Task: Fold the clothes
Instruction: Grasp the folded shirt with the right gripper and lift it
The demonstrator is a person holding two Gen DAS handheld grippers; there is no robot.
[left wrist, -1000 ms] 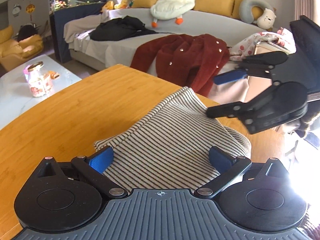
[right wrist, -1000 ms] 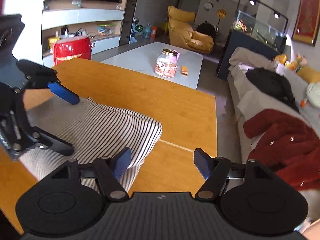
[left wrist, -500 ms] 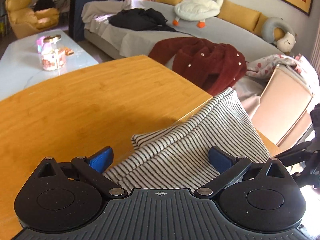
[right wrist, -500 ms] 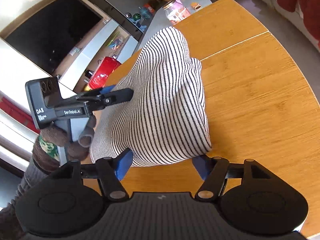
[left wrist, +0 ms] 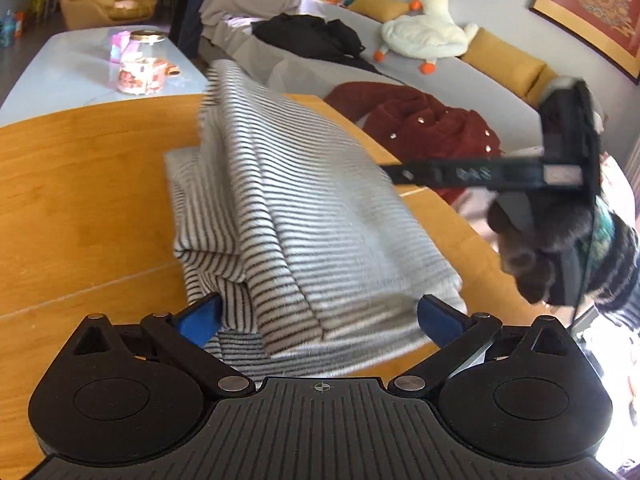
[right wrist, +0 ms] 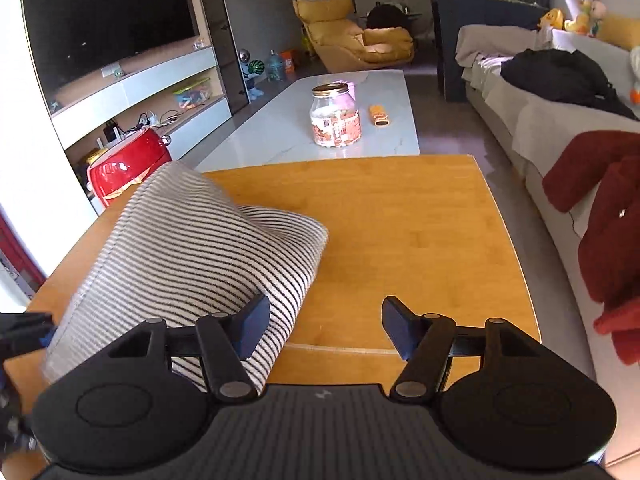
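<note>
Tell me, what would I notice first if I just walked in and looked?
Probably the stripy sweater, bunched in a folded heap on the wooden table, right in front of both open grippers. Next, the dark red coat draped over the sofa edge behind the table, and the white plush duck lying farther back on the sofa.

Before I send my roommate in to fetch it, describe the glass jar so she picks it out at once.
Beyond the far edge of the wooden table stands a low white coffee table. The jar stands near its middle: clear glass, gold lid, orange and pink label. Its only neighbour there is a small orange item lying flat beside it, while the jar stands upright and much taller.
</note>
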